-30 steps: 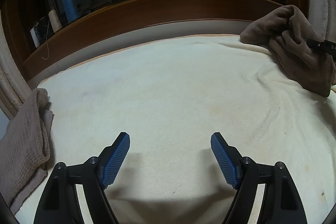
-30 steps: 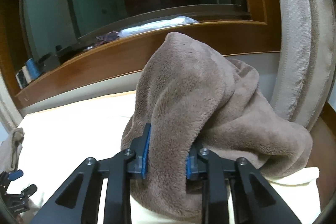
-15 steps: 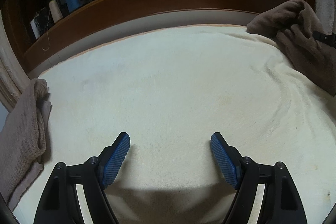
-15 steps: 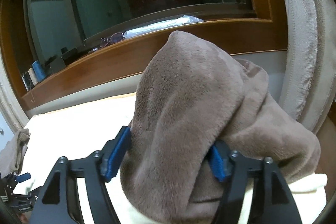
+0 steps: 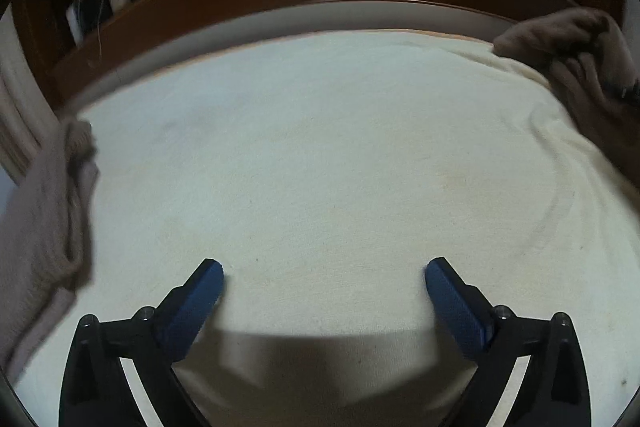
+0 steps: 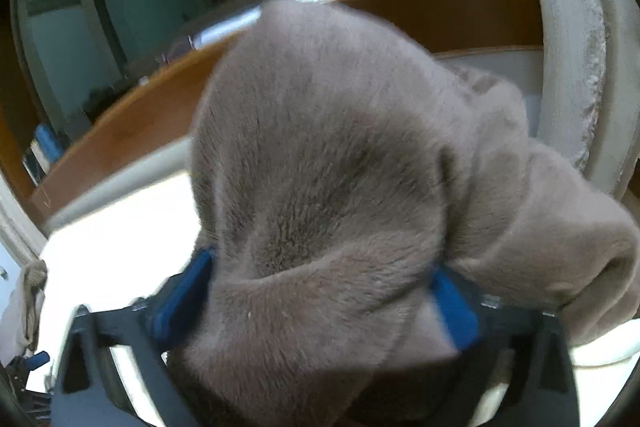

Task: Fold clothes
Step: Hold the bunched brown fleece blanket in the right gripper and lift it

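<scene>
Our right gripper point(image 6: 320, 291) has just opened wide; the brown fleece garment point(image 6: 340, 167) bulges between its pads. Our left gripper point(image 5: 324, 287) has also just widened, empty over the cream cloth point(image 5: 320, 147).

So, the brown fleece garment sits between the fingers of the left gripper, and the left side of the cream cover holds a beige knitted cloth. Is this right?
Not quite: it is the right gripper, not the left, that has the brown fleece garment between its fingers, as the right wrist view shows; its jaws have just been opening. The left gripper is open over bare cream cover. The beige knitted cloth does lie at the left.
</scene>
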### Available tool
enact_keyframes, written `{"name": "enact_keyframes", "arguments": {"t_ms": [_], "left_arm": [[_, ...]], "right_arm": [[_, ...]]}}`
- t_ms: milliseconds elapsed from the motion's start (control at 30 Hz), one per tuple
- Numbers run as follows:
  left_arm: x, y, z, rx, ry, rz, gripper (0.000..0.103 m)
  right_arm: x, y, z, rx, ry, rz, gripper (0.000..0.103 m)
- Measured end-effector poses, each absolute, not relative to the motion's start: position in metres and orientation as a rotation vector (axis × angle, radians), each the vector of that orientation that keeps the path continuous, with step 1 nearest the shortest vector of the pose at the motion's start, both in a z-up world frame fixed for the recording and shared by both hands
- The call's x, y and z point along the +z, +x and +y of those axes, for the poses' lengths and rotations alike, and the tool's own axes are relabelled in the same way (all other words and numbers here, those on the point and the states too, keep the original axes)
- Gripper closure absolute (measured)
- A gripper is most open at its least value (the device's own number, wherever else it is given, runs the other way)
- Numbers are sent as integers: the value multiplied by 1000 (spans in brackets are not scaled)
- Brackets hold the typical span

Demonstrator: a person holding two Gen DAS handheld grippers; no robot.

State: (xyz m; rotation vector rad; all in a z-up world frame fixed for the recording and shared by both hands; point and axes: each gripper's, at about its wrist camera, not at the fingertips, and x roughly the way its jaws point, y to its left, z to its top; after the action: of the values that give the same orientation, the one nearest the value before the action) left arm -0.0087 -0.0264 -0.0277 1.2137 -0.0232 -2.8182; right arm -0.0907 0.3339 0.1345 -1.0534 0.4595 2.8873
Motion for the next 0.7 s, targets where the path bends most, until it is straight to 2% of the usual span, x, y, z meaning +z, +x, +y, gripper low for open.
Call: {"name": "enact_keyframes", "arguments": {"t_ms": [67,167,400,700], "left_arm": [[-31,-11,-35,-2829,1244,65,0],[-34,-12,-35,-2824,1250,58,0],[-38,-13,-43,-2816,1333,132,0],[-36,-10,-38,-2813,1344,113,0]], "right_arm": [[133,-95,329,2860,-1093,408,0],[133,-98,322,2828,-1125,341,0],[139,-92,319,2823,-1114,342,0],[139,-79,318,2815,-1077,270,0]]}}
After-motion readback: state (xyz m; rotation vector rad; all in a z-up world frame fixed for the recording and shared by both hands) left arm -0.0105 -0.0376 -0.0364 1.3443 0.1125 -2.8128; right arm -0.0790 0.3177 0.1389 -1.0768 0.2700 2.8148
